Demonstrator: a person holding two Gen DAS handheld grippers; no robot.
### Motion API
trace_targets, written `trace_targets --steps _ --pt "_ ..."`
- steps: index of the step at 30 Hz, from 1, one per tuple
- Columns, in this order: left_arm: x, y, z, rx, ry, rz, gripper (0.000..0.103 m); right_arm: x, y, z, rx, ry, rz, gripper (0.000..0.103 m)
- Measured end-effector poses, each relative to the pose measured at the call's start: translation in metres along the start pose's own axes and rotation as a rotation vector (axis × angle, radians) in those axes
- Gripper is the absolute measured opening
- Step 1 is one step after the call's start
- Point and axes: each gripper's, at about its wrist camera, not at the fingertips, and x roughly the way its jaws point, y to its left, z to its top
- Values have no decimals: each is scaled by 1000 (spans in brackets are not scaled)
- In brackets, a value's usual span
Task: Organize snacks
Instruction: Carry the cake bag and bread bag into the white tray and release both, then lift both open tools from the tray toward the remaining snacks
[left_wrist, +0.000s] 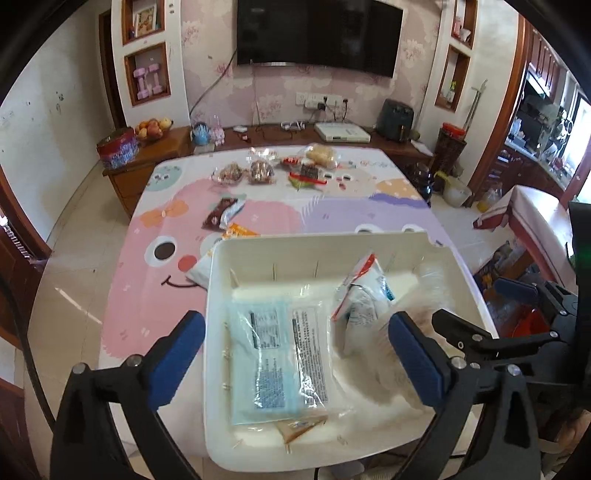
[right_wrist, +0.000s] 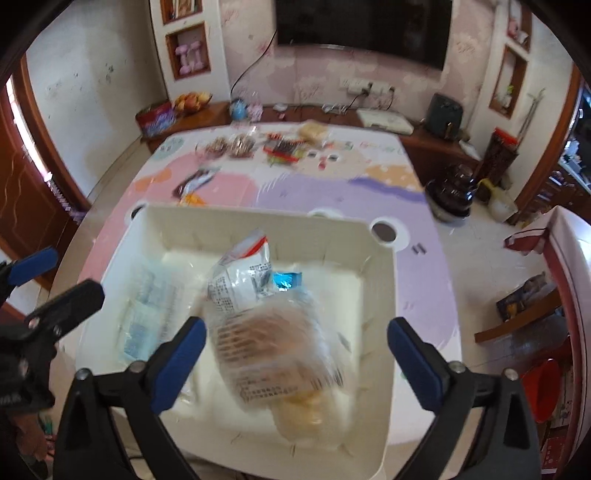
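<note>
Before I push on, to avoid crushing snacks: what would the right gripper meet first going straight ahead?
Probably the clear bread packet lying in the white bin, between the right gripper's open jaws.

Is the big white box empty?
No, the white box already has snack packets in it, like the blue packet lying flat on its bottom.

L claw (left_wrist: 297, 341) pointed steeply down, jaws spread wide w/ nothing pressed btwn the blue pads (left_wrist: 177, 352). R claw (right_wrist: 295, 350) tilted down likewise, jaws also wide, pads (right_wrist: 181, 363) clear of contact. Both sat side by side, close together: R claw's black frame & one blue pad showed at right edge of left view; L claw's black finger & blue pad showed at left edge of right view.
</note>
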Motion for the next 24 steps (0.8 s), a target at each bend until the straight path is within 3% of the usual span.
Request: trace_targets --steps 24 --pt "-10 7 1 -34 -82 -24 100 6 7 2 -19 4 49 102"
